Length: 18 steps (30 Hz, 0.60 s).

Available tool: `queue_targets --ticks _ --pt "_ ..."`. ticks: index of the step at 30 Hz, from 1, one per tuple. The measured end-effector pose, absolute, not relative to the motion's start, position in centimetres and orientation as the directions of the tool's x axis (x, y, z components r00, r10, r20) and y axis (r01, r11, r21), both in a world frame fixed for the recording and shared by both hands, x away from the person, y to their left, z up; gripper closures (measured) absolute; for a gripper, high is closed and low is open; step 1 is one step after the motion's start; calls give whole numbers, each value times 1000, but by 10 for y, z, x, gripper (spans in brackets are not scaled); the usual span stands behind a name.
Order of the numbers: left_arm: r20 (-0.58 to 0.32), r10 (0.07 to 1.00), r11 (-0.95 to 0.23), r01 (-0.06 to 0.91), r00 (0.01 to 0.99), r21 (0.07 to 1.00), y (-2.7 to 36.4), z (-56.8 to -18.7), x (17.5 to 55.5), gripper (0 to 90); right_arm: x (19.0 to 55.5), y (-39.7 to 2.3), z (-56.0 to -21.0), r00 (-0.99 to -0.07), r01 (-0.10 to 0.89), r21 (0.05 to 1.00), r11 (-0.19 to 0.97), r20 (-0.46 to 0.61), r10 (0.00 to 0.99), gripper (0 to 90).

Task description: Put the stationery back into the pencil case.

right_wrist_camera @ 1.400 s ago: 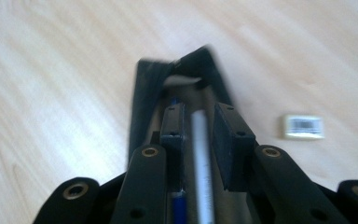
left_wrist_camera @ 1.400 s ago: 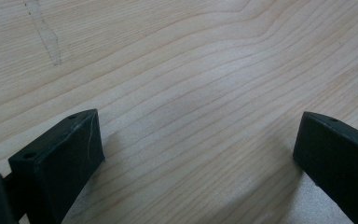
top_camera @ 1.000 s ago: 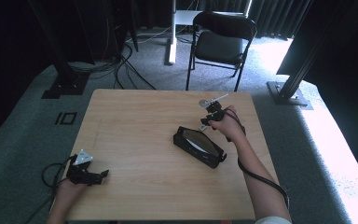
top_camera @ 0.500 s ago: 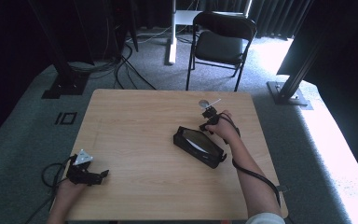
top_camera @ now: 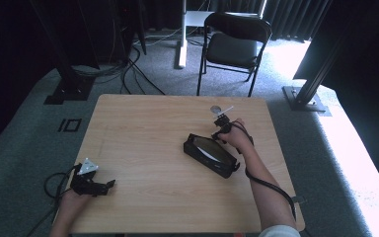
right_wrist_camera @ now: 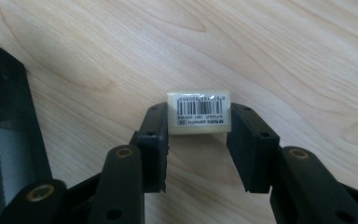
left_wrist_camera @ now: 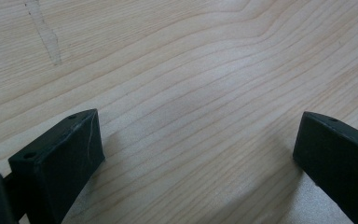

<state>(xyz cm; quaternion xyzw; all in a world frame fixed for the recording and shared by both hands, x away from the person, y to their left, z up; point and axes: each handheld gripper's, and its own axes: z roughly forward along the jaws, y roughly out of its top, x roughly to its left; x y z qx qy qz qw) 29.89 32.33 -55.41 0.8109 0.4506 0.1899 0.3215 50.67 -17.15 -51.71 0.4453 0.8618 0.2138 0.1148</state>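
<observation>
The right tongs [right_wrist_camera: 198,140] had closed on a small barcoded eraser [right_wrist_camera: 198,112], not yet in the black mesh case [top_camera: 210,154] at centre-right, while the left tongs [left_wrist_camera: 196,154] gaped empty over the table [top_camera: 143,128].

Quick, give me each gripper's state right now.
Left gripper: open, nothing between the jaws.
Right gripper: shut on a small white eraser with a barcode label; its jaws have just been closing.

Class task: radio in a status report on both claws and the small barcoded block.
Right claw shut on barcoded block, jaws just closed further. Left claw open over bare table. Black mesh tray beside the grip.
</observation>
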Motion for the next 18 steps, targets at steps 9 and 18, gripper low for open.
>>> queue_targets --ticks 9,18 --pt "18 853 -387 609 522 693 323 -554 299 16 493 -185 -484 -575 707 514 486 18 818 588" --pt "18 853 -387 609 522 693 323 -554 299 16 467 -188 -444 -642 632 582 511 25 766 589"
